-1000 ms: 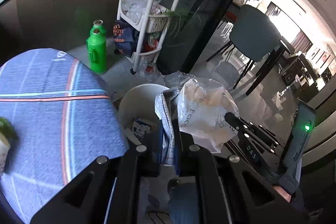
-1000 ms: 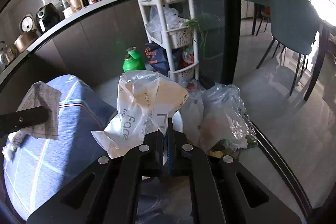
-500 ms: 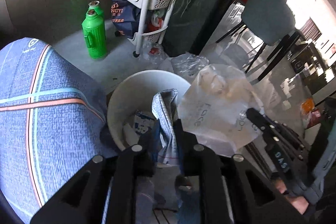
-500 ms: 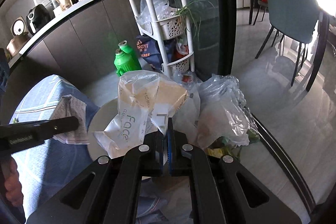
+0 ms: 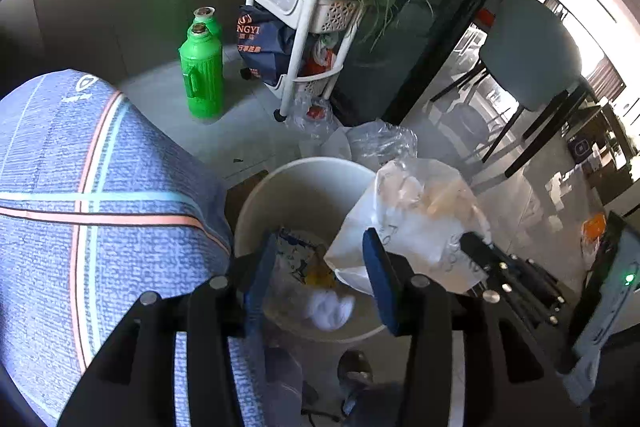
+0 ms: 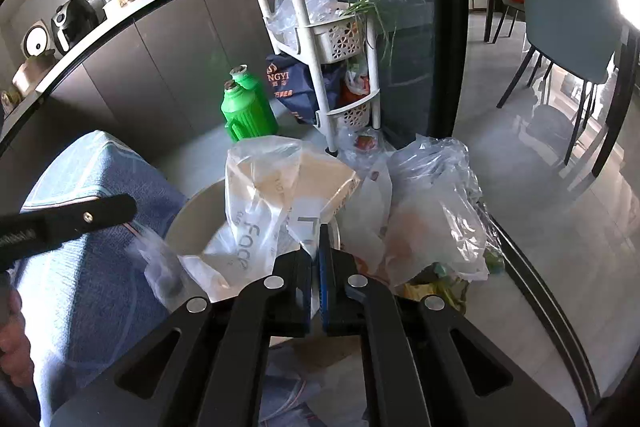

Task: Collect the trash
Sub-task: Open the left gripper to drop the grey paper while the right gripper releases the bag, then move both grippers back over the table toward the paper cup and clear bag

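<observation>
A blue striped cloth (image 5: 80, 211) filled the nine o'clock side of the left wrist view, draped over a table. Against it, at six o'clock, stood the white bin (image 5: 304, 183), already holding a printed wrapper and a crumpled white wad (image 5: 328, 307). At twelve o'clock rose a white basket rack (image 5: 316, 7), with a green bottle (image 5: 200, 79) on the floor at eleven.

The plastic bag (image 6: 272, 211), with a brown paper piece inside, hung over the bin's far rim, pinched at its lower edge by the right gripper (image 6: 316, 267), whose fingers were pressed together on the film. The left gripper (image 5: 320, 267) hovered directly above the bin mouth, its jaws opening with nothing between them.

Judging from this, the bag was bulky and only half over the rim; released here, it could tip outward onto the loose clear bags (image 6: 436, 211) at three o'clock. The thin film could also cling to a pad, dragging the bag back out on withdrawal.
</observation>
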`<state>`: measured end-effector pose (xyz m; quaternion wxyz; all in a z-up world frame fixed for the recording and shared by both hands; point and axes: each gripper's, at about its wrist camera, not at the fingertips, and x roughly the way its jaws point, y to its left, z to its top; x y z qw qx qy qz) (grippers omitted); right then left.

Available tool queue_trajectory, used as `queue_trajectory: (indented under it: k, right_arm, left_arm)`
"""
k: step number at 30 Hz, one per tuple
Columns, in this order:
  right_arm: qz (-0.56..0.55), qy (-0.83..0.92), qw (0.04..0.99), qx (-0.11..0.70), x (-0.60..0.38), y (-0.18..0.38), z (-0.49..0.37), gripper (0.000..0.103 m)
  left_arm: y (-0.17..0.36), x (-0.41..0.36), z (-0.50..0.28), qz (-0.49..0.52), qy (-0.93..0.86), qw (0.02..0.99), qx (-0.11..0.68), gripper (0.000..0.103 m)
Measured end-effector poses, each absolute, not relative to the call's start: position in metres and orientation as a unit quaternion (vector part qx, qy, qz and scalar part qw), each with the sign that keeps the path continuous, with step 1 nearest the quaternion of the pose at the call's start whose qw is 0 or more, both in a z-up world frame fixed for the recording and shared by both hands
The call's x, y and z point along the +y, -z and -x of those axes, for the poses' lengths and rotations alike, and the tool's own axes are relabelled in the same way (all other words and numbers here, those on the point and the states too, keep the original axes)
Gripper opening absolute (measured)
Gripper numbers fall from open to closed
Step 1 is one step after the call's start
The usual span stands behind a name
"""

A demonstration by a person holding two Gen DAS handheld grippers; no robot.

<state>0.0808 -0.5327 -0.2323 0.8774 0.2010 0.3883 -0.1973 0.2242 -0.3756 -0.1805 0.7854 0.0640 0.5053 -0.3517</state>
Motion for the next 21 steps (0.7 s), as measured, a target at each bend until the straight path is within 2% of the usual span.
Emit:
queue_trajectory:
  k: [5,7,10,11,12,13,15,19,21]
  right_arm:
    - [-0.19,0.191,0.88,0.392,-0.527,0.235,-0.088,0.004]
    - [-0.186,0.184,0.883,0.39,-0.525,0.236,-0.091,0.012]
    - [-0.184,0.165,0.886,0.393,-0.52,0.236,-0.092,0.031]
    - [-0.179,0.164,0.888,0.391,-0.517,0.235,-0.092,0.043]
    - [-0.175,0.163,0.891,0.386,-0.515,0.233,-0.091,0.049]
    - [-0.174,0.161,0.892,0.384,-0.514,0.232,-0.09,0.051]
    - [-0.172,0.154,0.896,0.379,-0.511,0.228,-0.087,0.064]
    - [-0.163,0.152,0.9,0.374,-0.506,0.22,-0.081,0.071]
    - [-0.167,0.145,0.901,0.373,-0.503,0.216,-0.078,0.087]
  left_arm:
    - [0.172,-0.367,-0.226,-0.054,0.349,0.794,0.495,0.049]
    - [0.167,-0.362,-0.224,-0.047,0.347,0.798,0.49,0.056]
    - [0.161,-0.355,-0.224,-0.041,0.345,0.803,0.484,0.059]
    - [0.159,-0.353,-0.224,-0.039,0.343,0.805,0.482,0.061]
    - [0.157,-0.35,-0.223,-0.037,0.341,0.807,0.48,0.064]
    - [0.155,-0.348,-0.223,-0.035,0.339,0.809,0.478,0.066]
    - [0.152,-0.343,-0.222,-0.031,0.337,0.812,0.476,0.073]
    - [0.145,-0.334,-0.219,-0.024,0.33,0.818,0.47,0.083]
    - [0.138,-0.327,-0.214,-0.022,0.322,0.825,0.465,0.095]
